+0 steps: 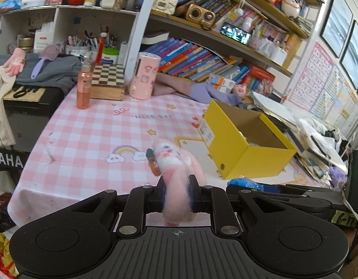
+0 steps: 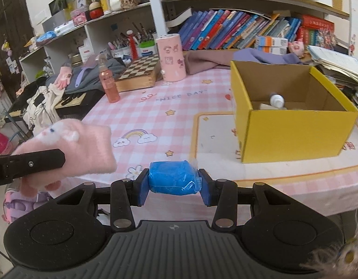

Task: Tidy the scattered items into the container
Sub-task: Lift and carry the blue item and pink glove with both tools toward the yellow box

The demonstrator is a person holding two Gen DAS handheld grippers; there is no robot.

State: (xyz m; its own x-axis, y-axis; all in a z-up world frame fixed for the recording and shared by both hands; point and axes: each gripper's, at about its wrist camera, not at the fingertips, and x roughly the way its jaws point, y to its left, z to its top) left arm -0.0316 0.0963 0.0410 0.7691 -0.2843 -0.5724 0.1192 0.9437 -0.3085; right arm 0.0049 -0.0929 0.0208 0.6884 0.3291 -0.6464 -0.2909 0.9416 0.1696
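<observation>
Left wrist view: the left gripper [image 1: 177, 196] is clamped on a fuzzy pink glove [image 1: 176, 169], whose cuff hangs down between the 2 jaws while its decorated body sticks up above them. Beyond it lies a table under a pink checked cloth [image 1: 97, 127] printed with a rainbow and the words "NICE DAY". The open yellow box [image 1: 234, 148] stands on the cloth to the right of the glove, well apart from it. At the far edge of the table are a pink spray bottle [image 1: 83, 88], a chessboard box [image 1: 108, 81] and a pink cylinder [image 1: 145, 76], with a shelf of books [image 1: 197, 60] behind. The right gripper, a dark shape low at right, shows a bit of blue [image 1: 245, 183] at its tip.

Right wrist view: the right gripper [image 2: 174, 181] is closed on a blue wrapped packet [image 2: 173, 177], squeezed between its 2 blue pads [image 2: 142, 187]. The yellow box [image 2: 295, 134] sits ahead and to the right, near the table's front edge; a white bottle [image 2: 277, 100] lies inside it. At left, the left gripper [image 2: 60, 158] carries the pink glove [image 2: 69, 146] over the table's near left edge.
</observation>
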